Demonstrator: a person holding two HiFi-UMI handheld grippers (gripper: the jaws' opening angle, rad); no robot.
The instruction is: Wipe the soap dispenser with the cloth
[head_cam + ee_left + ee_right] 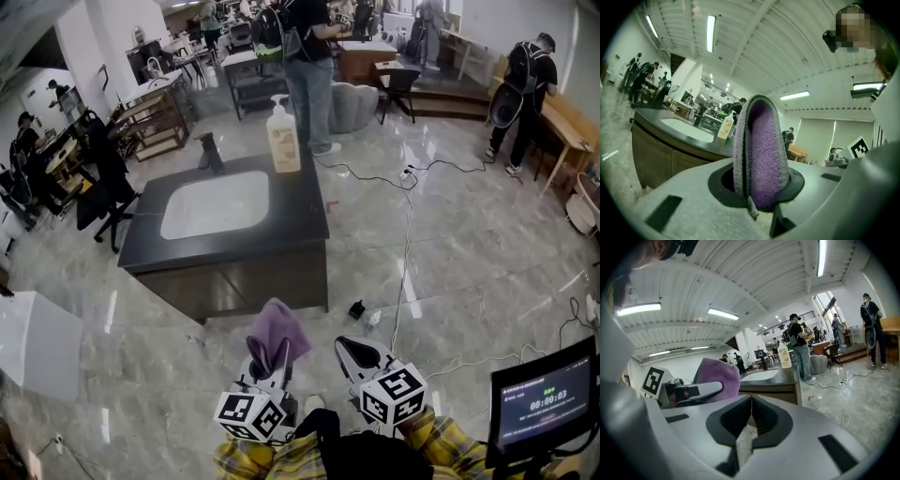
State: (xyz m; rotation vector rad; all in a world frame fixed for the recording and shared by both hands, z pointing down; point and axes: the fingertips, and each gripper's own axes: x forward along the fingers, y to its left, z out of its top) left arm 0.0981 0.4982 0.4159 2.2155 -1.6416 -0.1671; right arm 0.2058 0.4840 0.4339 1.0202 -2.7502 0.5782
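The left gripper is closed on the purple cloth. In the left gripper view the folded cloth stands upright out of the jaws, pinched at its lower edge. The right gripper is fully shut with nothing in it, its jaws meeting in a thin seam.

The soap dispenser lies at about 12 o'clock from the cloth in the head view, well apart from both grippers. It stands upright on the dark counter with its pump head on top, so its long axis is vertical. It sits at the counter's far right corner, at roughly 1 o'clock from the white sink basin and at 3 o'clock from the faucet.

Neither gripper is clearly nearer. The left one lines up almost straight below the bottle and carries the cloth, so it looks like the wiping hand (the right seems free to steady the bottle).

The whole depth of the counter lies between the grippers and the bottle, so the approach probably has to go round its right-hand end. The floor there, at about 2 o'clock from the right gripper, carries a trailing cable and a small dark object. A person stands just behind the dispenser at 12 o'clock, and others are further off. A monitor sits at 3 o'clock, close by.
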